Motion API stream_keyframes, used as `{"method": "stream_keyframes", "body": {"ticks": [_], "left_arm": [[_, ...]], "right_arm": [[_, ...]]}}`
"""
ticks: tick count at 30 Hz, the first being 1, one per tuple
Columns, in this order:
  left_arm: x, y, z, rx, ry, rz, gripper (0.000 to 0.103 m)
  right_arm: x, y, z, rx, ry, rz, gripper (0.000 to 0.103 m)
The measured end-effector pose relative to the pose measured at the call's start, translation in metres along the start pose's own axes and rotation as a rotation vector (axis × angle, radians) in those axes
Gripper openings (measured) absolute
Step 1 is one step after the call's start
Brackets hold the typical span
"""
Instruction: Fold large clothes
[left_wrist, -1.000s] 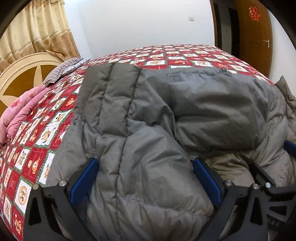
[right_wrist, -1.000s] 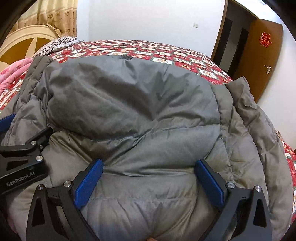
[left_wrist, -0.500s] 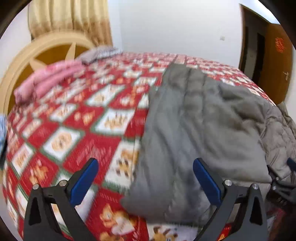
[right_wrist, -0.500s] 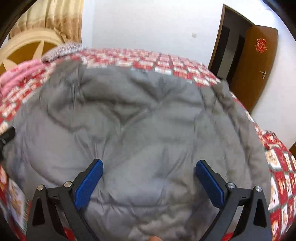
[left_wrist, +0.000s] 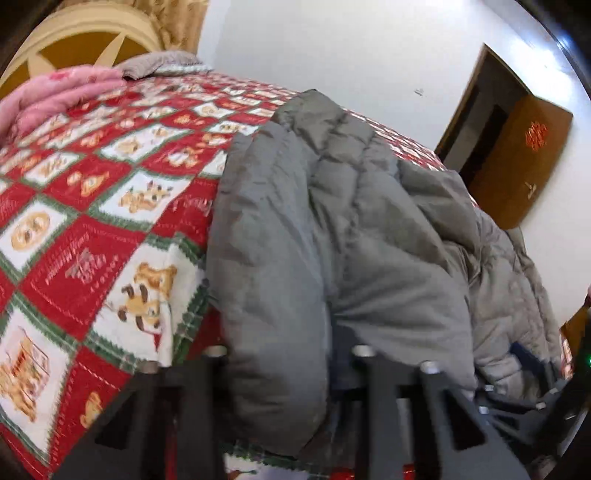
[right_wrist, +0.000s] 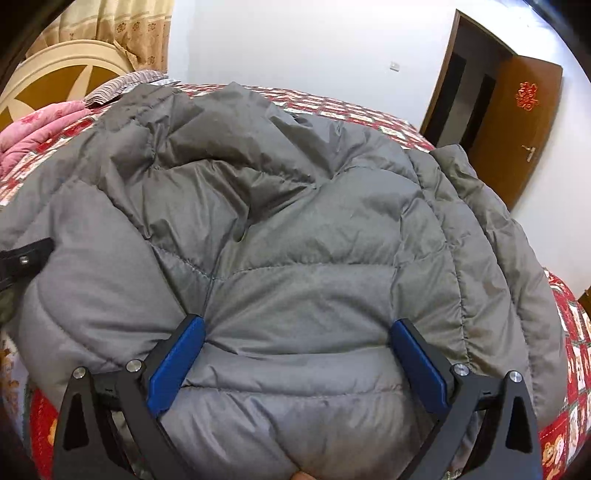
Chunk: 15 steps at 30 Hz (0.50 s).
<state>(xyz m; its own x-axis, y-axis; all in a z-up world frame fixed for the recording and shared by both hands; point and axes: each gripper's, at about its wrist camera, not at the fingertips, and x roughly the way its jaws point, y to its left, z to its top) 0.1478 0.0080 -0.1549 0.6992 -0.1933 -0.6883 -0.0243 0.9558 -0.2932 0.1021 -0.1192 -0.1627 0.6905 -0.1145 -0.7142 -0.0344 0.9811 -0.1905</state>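
A gray down jacket (right_wrist: 295, 240) lay bunched and only partly folded on the red patchwork bedspread (left_wrist: 92, 221), its left edge clenched in the left gripper (left_wrist: 284, 373) at 6 o'clock, the right gripper (right_wrist: 295, 354) spread wide over its bulk.

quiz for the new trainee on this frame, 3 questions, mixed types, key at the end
1. True or false: the right claw is open, with its pads against the jacket.
2. What does the jacket lie on? A. a red patterned bed cover B. a wooden table C. a bare floor
3. Which claw is closed on a fold of the jacket?

Key: 1. True. 2. A. 3. The left claw, which pinches the jacket's near edge.
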Motion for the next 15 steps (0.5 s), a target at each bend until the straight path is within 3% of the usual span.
{"method": "stream_keyframes", "body": {"ticks": [5,9,11,13,15], "left_arm": [[-0.002,0.005,0.003,0.006,-0.019,-0.053,0.015],[-0.019,0.011,0.009,0.022,-0.067,-0.051,0.011],[-0.033,0.024,0.016,0.008,-0.099,-0.044,0.010],[-0.049,0.041,0.027,-0.001,-0.132,-0.019,0.009],[-0.063,0.059,0.037,-0.009,-0.160,0.024,0.008]], "right_arm": [[-0.020,-0.013,-0.002,0.039,-0.026,0.018,0.100],[-0.010,0.004,-0.007,-0.029,-0.018,-0.040,0.100],[-0.015,0.007,0.001,-0.026,0.006,-0.006,0.099],[-0.031,0.017,0.007,-0.078,-0.022,0.061,0.096],[-0.049,0.019,0.014,-0.099,-0.083,0.069,0.096]]}}
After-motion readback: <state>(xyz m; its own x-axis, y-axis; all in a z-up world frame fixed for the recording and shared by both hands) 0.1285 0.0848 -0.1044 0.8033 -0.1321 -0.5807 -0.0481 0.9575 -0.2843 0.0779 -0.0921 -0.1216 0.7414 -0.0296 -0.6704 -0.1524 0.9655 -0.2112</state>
